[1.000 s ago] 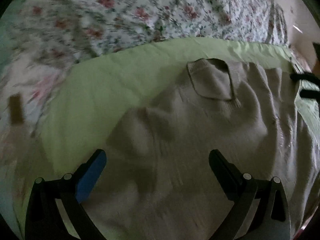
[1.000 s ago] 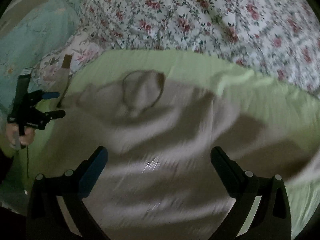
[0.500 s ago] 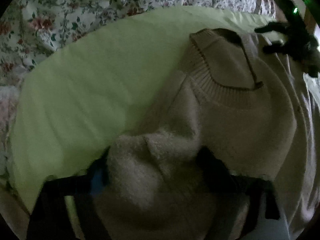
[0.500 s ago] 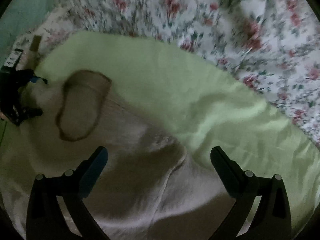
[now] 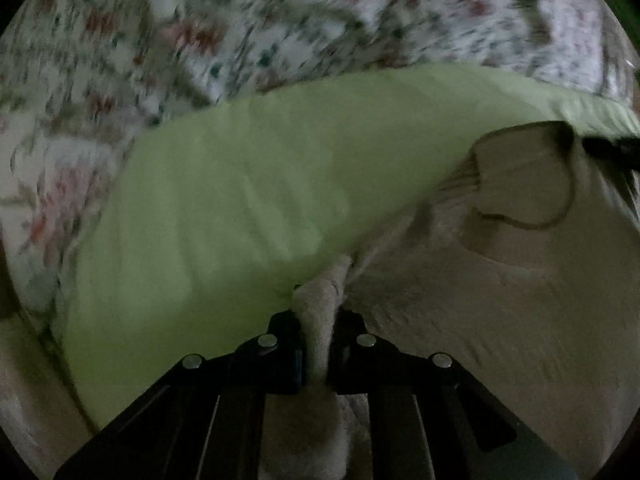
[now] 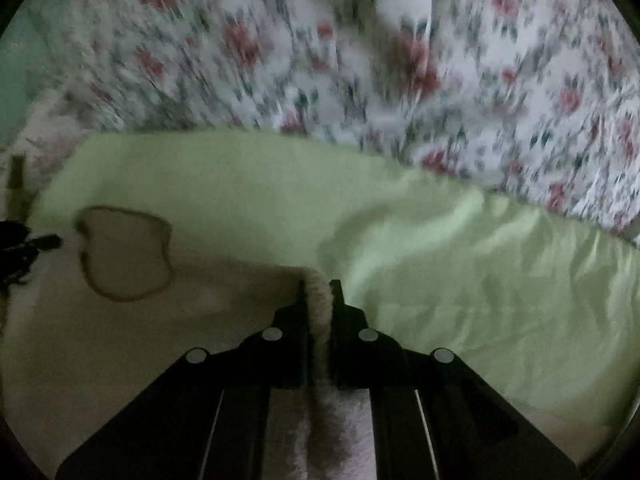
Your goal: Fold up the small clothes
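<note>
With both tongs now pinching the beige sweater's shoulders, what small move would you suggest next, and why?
Probably lift both tongs slightly together and carry the pinched edges toward the hem. The left tongs and right tongs are each shut on a fold of the beige sweater, which lies flat on the green sheet, neckline between them, so an even lift should keep it straight.

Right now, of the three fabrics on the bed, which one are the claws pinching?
The beige knit sweater: a fold of it sits clamped in the left claw and the right claw. The green sheet and floral quilt lie untouched.
</note>
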The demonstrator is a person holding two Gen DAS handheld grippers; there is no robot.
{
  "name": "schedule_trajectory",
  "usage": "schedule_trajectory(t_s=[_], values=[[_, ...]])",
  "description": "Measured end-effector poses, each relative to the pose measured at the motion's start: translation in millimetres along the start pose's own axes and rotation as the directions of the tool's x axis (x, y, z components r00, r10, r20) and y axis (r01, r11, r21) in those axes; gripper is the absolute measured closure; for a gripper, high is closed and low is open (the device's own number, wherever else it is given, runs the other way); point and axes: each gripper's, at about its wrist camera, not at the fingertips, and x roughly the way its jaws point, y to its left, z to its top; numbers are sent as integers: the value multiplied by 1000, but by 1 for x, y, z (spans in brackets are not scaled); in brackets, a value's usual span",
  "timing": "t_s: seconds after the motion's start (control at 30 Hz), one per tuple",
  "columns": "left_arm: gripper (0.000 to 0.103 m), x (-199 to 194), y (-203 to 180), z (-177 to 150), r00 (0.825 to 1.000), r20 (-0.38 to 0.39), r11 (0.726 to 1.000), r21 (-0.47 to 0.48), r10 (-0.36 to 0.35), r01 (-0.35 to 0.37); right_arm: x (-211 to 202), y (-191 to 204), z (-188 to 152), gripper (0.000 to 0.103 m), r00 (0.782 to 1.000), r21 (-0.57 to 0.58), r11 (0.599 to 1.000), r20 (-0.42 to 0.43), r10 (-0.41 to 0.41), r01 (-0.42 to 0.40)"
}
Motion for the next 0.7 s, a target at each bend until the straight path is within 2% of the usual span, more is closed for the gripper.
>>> schedule_trajectory(t_s=[0.1, 0.13, 0.17, 0.2, 0.27, 0.3, 0.33, 0.37, 0.43, 0.53, 0.57, 0.63, 0.7], values=[[91, 2, -2, 2, 1000, -3, 999, -34, 20, -20, 16, 7, -6, 95, 999, -7, 999, -28, -45, 45], [91, 1, 2, 3, 1000, -16, 999, -54, 4, -5, 15, 5, -6, 94, 999, 17, 999, -28, -41, 42], [87, -2, 5, 3, 1000, -20, 998, -68, -9, 7, 13, 3, -6, 92, 999, 41, 999, -29, -25, 27], [76, -6, 7, 6, 1000, -24, 997, -79, -5, 3, 7, -2, -3, 88, 1000, 77, 997, -23, 3, -1], [63, -19, 12, 8, 998, -21, 994, -91, 65, -67, -7, -16, -3, 65, 1000, 135, 991, -10, 22, -20], [60, -27, 13, 7, 997, -12, 992, -98, 74, -75, -18, -23, -4, 60, 1000, 150, 989, 7, 3, -4], [60, -37, 16, 7, 997, -1, 991, -113, 75, -75, -30, -31, -6, 47, 999, 163, 987, 29, -15, 10], [60, -48, 17, 6, 998, 11, 989, -130, 67, -65, -47, -42, -10, 40, 998, 182, 983, 59, -33, 22], [57, -70, 16, 2, 998, 36, 988, -148, 57, -51, -79, -66, -18, 39, 991, 229, 972, 108, -78, 51], [49, -105, 1, -6, 997, 83, 986, -164, 9, 4, -120, -108, -38, 39, 975, 322, 938, 133, -179, 128], [42, -113, -4, -8, 996, 92, 986, -167, -9, 24, -133, -127, -47, 39, 967, 361, 920, 133, -216, 155], [40, -131, -20, -18, 994, 105, 985, -165, -38, 55, -151, -165, -60, 39, 951, 446, 870, 113, -288, 211], [33, -141, -37, -25, 991, 107, 982, -161, -85, 102, -159, -206, -71, 39, 937, 547, 800, 75, -342, 248]])
